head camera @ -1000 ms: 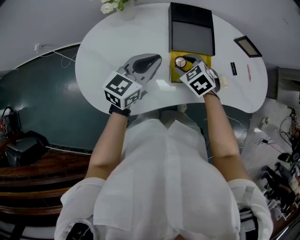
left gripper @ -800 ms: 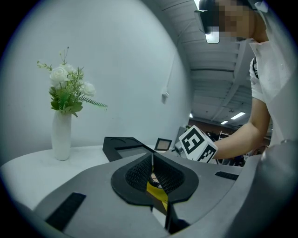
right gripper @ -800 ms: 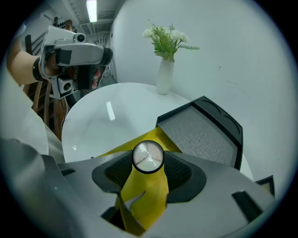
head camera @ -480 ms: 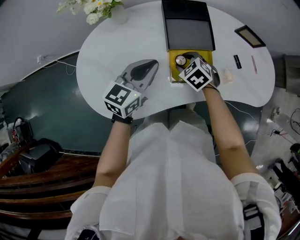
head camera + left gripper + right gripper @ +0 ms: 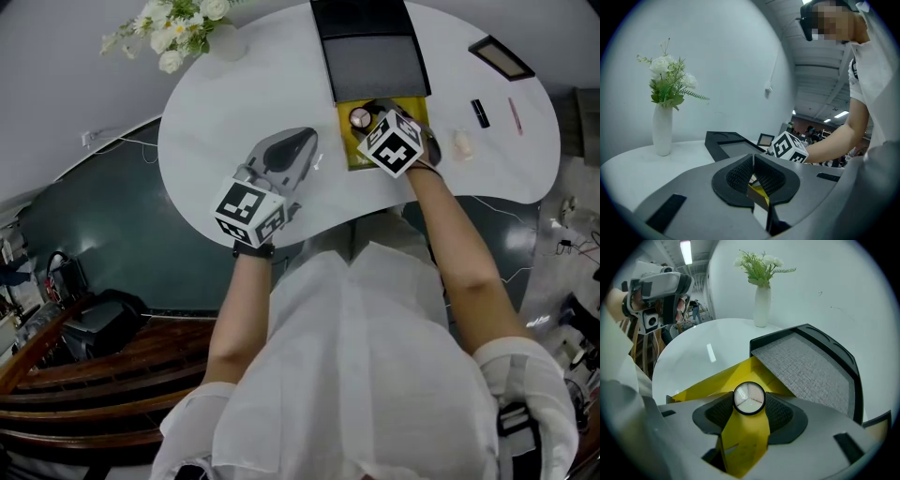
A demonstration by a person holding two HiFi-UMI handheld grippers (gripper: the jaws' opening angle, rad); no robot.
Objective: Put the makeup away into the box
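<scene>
On the white table [image 5: 234,112] the box [image 5: 357,156] stands open at the far middle, yellow inside, its black lid [image 5: 375,66] laid back with a grey lining. The left claw [image 5: 753,159] hovers over bare tabletop just left of the box, its jaws pressed together with nothing between them. The right claw [image 5: 749,401] points steeply down over the yellow inside of the box and grips a round compact [image 5: 749,398] by its rim – both pads touch it, and its face is turned up toward the camera. A white vase [image 5: 662,136] of flowers stands at the far left edge. Right of the box lie a pale puff [image 5: 461,144], a black lipstick [image 5: 481,113] and a thin pink pencil [image 5: 515,114] – all apart from each other.
</scene>
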